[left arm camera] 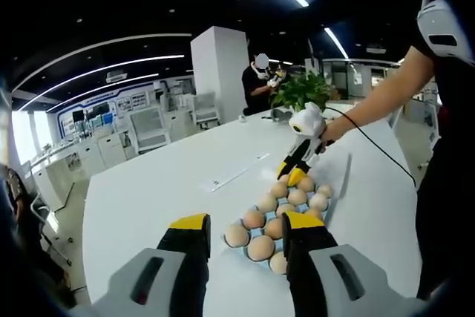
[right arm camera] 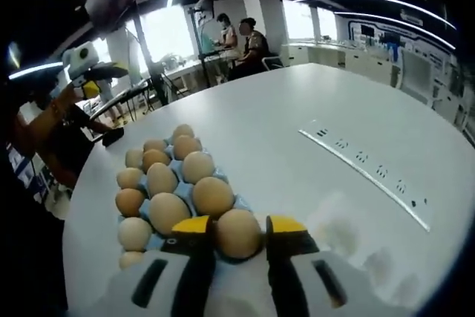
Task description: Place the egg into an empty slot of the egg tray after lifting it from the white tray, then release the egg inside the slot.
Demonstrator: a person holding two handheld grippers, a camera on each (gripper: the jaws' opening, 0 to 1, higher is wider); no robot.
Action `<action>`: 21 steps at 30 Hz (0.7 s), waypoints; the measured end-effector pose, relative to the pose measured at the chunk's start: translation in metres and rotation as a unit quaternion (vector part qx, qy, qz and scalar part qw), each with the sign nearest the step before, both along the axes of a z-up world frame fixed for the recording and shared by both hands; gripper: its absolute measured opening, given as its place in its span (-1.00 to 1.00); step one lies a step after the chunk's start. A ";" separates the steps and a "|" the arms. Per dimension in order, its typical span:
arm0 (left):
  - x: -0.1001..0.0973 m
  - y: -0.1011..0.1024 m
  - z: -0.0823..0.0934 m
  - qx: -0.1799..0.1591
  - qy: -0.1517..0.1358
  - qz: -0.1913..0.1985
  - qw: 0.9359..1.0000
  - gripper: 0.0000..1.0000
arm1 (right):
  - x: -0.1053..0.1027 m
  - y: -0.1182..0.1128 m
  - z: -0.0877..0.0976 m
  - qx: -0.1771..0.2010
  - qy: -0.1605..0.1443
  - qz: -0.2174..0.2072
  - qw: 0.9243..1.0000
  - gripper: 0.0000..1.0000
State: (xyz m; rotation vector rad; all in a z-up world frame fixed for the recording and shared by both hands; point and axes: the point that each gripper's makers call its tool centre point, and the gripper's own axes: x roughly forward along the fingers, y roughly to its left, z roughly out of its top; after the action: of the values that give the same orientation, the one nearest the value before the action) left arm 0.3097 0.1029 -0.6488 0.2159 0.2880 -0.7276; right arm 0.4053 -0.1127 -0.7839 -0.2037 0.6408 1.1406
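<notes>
A light blue egg tray lies on the white table, with brown eggs in most of its slots. At its near end my right gripper is shut on one egg, which sits low at the tray's end row. In the left gripper view that right gripper, held by a person's hand, is at the far end of the egg tray. My left gripper is open with nothing between its jaws, just short of the tray's near end. In the right gripper view the left gripper is above the far table edge.
A long white strip with sockets lies on the table beside the tray, also seen as the strip. A potted plant stands at the far end. People sit beyond the table. A person's arm reaches in from the right.
</notes>
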 end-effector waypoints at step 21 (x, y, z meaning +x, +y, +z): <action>0.000 -0.001 0.001 -0.003 -0.002 -0.002 1.000 -0.22 | -0.006 0.009 0.019 0.078 -0.020 0.009 0.997 0.65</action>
State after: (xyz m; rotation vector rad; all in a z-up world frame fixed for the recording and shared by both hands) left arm 0.3101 0.1015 -0.6474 0.2120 0.2819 -0.7319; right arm 0.3989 -0.1033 -0.7653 -0.0980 0.5122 1.1950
